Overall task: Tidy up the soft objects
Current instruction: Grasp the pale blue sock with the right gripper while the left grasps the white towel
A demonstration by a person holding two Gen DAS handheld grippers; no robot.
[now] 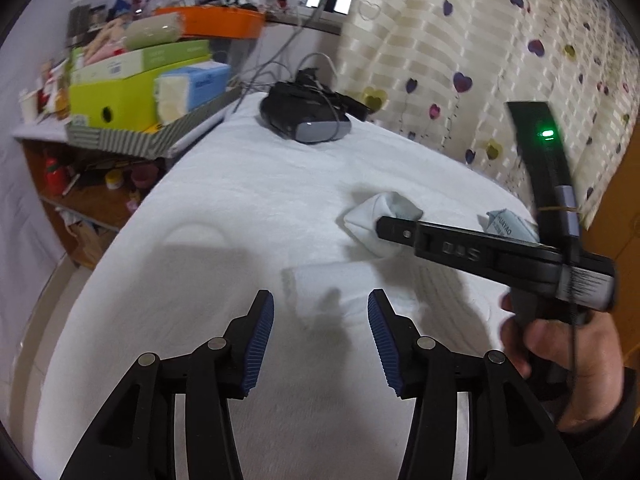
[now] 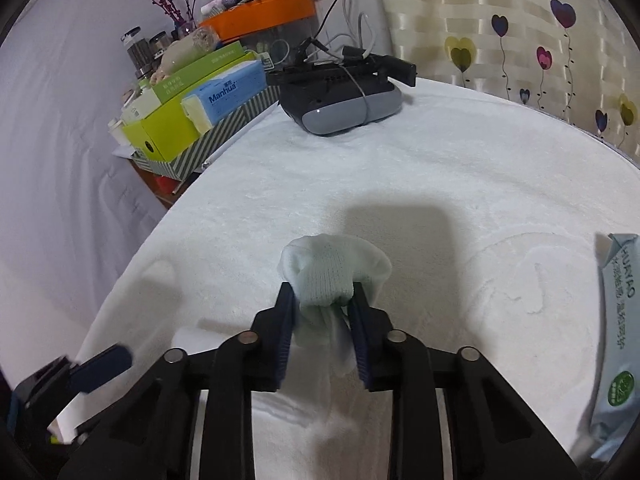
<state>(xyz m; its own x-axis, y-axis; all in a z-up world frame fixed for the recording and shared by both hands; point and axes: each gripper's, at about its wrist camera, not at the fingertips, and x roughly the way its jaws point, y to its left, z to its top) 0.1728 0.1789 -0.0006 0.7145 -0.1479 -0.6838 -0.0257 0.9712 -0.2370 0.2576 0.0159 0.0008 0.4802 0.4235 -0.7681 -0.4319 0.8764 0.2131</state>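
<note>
Sock point(image 2: 334, 270) bunching between the pads of the right gripper point(image 2: 322, 334), on a white terry cloth point(image 2: 440, 168).
Its lower part is hanging behind the jaws, so its full length is staying hidden; the knitted, pale-green bundle is pointing away from the camera, long axis along the fingers. The right gripper is clamping it. The left gripper point(image 1: 320, 336) is standing apart over a blurred white roll point(image 1: 332, 280), nothing between its ribbed blue pads. A wipes pack point(image 2: 616, 340) is lying cut off at the right edge.
</note>
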